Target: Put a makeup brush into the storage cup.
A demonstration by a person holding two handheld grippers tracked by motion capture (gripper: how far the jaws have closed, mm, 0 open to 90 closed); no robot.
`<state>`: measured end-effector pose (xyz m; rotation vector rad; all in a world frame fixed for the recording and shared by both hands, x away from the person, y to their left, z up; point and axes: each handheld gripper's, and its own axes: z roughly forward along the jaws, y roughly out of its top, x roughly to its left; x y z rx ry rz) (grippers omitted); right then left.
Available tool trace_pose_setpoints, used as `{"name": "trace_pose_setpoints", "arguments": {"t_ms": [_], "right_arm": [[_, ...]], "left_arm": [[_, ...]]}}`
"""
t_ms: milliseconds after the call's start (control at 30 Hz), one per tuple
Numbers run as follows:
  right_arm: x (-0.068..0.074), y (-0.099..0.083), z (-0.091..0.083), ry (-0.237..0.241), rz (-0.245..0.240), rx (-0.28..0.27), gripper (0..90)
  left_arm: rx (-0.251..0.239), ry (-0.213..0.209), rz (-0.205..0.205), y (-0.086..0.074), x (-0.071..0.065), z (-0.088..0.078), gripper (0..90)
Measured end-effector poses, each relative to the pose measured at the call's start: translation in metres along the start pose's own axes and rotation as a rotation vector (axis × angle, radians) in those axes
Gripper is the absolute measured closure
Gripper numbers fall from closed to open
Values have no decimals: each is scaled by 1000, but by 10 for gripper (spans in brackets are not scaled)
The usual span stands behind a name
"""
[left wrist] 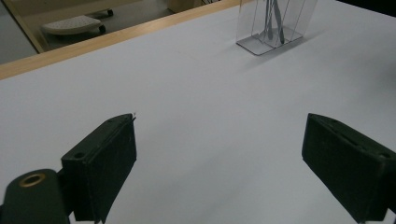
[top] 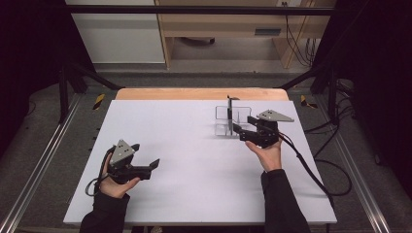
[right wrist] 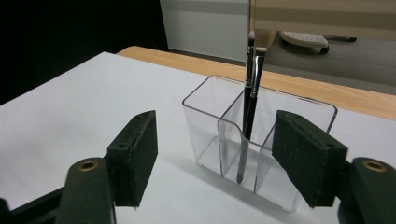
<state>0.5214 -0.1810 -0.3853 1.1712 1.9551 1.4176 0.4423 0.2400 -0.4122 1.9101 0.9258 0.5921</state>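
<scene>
Now I judge the placing step done: two brushes (right wrist: 250,100) stand upright in the middle compartment of the clear holder (right wrist: 205,126), which sits at the far right of the table (top: 194,160); my right gripper (top: 243,131) is just in front of the holder, jaws parted and empty; my left gripper (top: 153,166), well apart from the holder, is spread wide with nothing between its jaws; next I would draw the right hand back without knocking the holder.

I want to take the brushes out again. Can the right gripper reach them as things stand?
Probably yes: the right gripper is open, facing the clear holder, and the brushes stick out above its rim with nothing between.
</scene>
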Motion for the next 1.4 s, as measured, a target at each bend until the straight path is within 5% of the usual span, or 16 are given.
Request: {"name": "trace_pose_setpoints", "arguments": {"t_ms": [767, 1400], "right_arm": [[11, -30, -49, 45, -24, 20, 62], [2, -54, -67, 22, -2, 18, 46]], "left_arm": [[5, -7, -5, -1, 1, 0, 87], [6, -6, -11, -4, 3, 0, 82]]}}
